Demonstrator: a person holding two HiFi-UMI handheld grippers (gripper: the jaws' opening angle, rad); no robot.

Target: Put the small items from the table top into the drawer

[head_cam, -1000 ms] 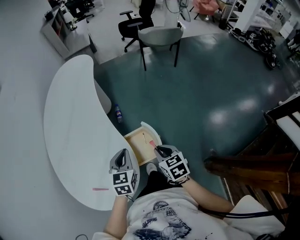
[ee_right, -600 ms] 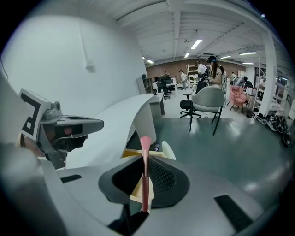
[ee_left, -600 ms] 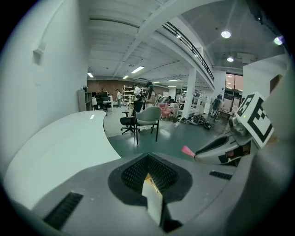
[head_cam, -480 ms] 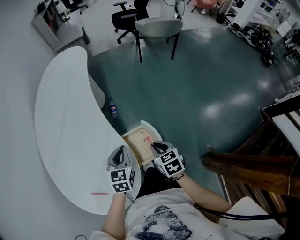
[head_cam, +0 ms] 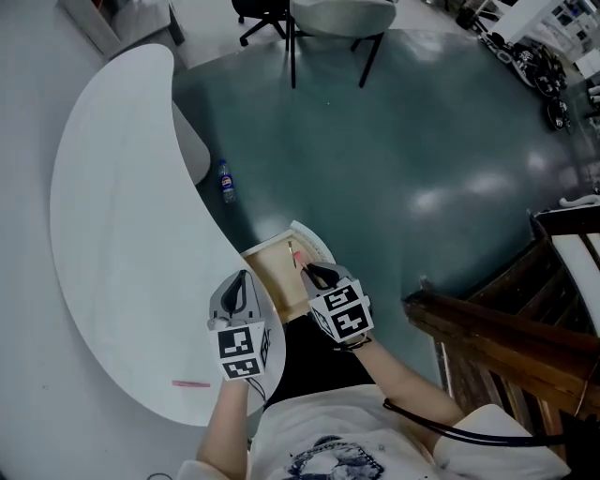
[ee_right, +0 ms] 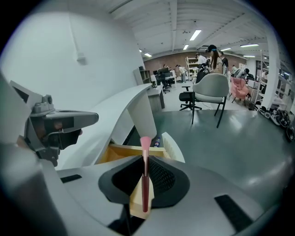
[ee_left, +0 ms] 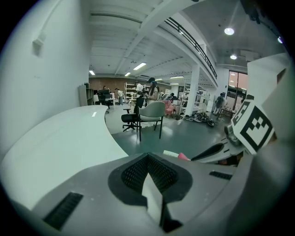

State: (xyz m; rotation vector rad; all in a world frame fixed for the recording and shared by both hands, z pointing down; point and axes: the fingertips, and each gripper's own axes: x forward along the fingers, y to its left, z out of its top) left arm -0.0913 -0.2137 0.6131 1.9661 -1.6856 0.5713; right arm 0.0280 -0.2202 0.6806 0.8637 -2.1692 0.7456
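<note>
The right gripper (head_cam: pixel 307 270) is clamped on a brush (ee_right: pixel 145 186). Its 2 jaws sit narrow around the dark red handle, and the pink bristles (ee_right: pixel 145 143) stick out ahead of the tips. In the head view the brush sits over the right side of the open drawer (head_cam: pixel 270 281), near the drawer's white front. How far it hangs above the wooden bottom is hard to judge.

The drawer stands pulled out from the near right edge of the white curved table (head_cam: pixel 122 234). The left gripper (head_cam: pixel 242 279) is just left of the drawer, over the table edge, with its jaws together and nothing between them (its own view shows only the pads (ee_left: pixel 153 203) meeting). The 2 grippers are near each other but apart.

On the near part of the table lies 1 small pink item (head_cam: pixel 190 383), too small to identify. On the green floor (head_cam: pixel 394 141) beyond the table are a bottle (head_cam: pixel 226 181) and, farther off, a grey chair (head_cam: pixel 342 17).
</note>
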